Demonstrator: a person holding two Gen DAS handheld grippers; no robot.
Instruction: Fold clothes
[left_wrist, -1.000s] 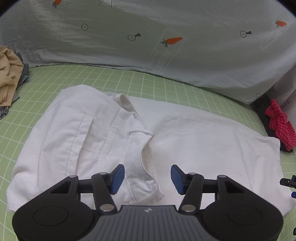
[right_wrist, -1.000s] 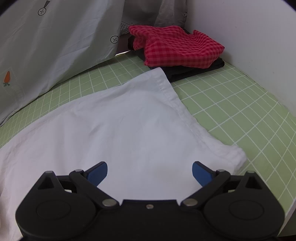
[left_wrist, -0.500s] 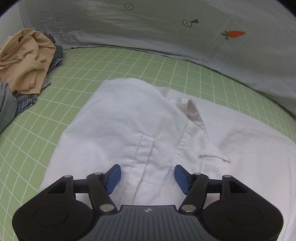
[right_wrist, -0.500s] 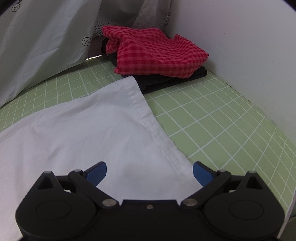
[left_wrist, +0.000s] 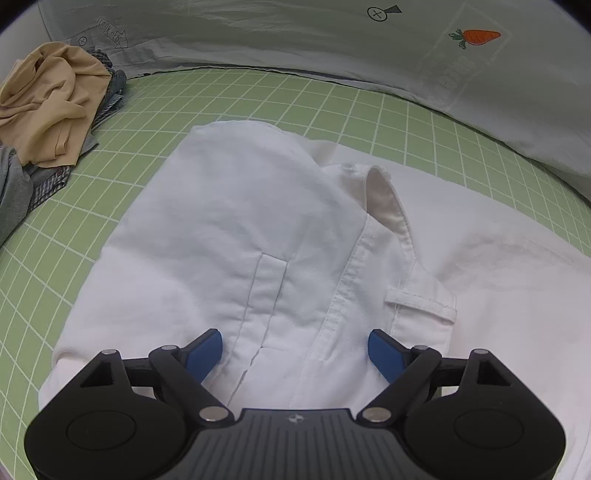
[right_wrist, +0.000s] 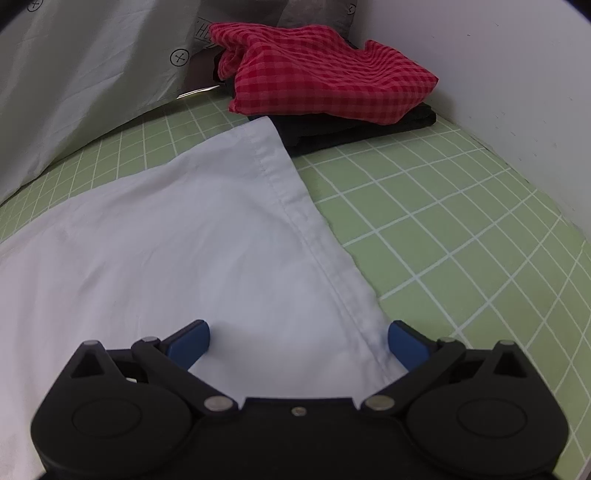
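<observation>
Below me, the white shirt (left_wrist: 280, 236) lay spread on the green grid mat (left_wrist: 74, 229), and my left tongs (left_wrist: 295, 349) hung released above its button strip. My right tongs (right_wrist: 298, 338) gaped over its hem (right_wrist: 314, 251); a red checked cloth (right_wrist: 325, 70) lay at 12 o'clock.

We see a green gridded mat (left_wrist: 332, 99) carrying everything. On it lies a white shirt (left_wrist: 240, 229), spread flat. A tan and grey clothes heap (left_wrist: 48, 110) sits at one edge, and a red checked garment (right_wrist: 325, 70) atop a black one (right_wrist: 351, 129) rests by the wall.
</observation>
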